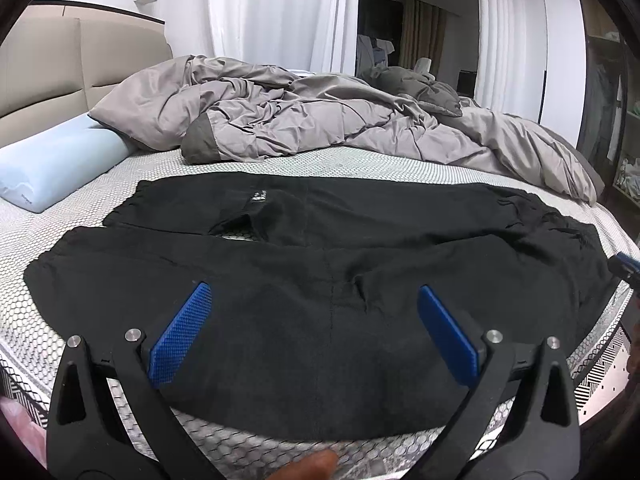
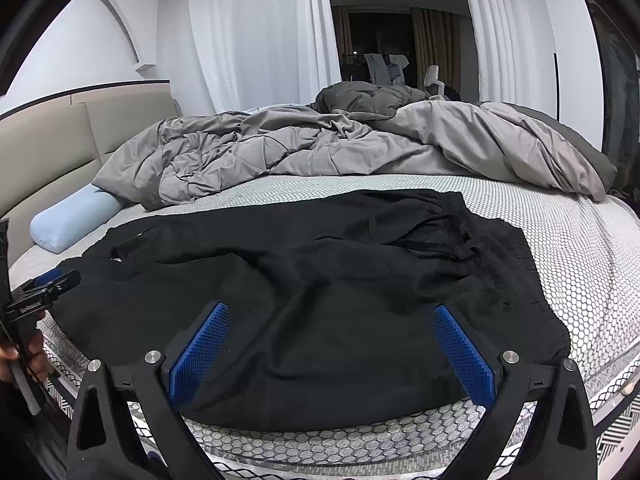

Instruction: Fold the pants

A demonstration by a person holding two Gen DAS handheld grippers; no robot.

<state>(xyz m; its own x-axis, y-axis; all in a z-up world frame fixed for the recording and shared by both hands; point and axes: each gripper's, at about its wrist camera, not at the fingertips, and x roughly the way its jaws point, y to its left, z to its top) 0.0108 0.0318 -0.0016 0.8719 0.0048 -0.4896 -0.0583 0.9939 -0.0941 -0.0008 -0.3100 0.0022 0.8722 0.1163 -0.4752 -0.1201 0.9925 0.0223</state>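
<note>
Black pants (image 1: 320, 280) lie spread across the near part of the bed, legs to the left, waistband to the right; they also show in the right wrist view (image 2: 320, 300). My left gripper (image 1: 314, 300) is open and empty, its blue pads (image 1: 180, 336) above the near leg. My right gripper (image 2: 332, 320) is open and empty, its blue pads (image 2: 464, 352) over the near side of the pants by the waist end. The left gripper also shows at the left edge of the right wrist view (image 2: 40, 296).
The mattress (image 2: 580, 264) has a honeycomb-pattern cover. A crumpled grey duvet (image 1: 320, 120) fills the far half of the bed. A light blue pillow (image 1: 52, 164) lies at far left by the beige headboard (image 1: 44, 64). White curtains hang behind.
</note>
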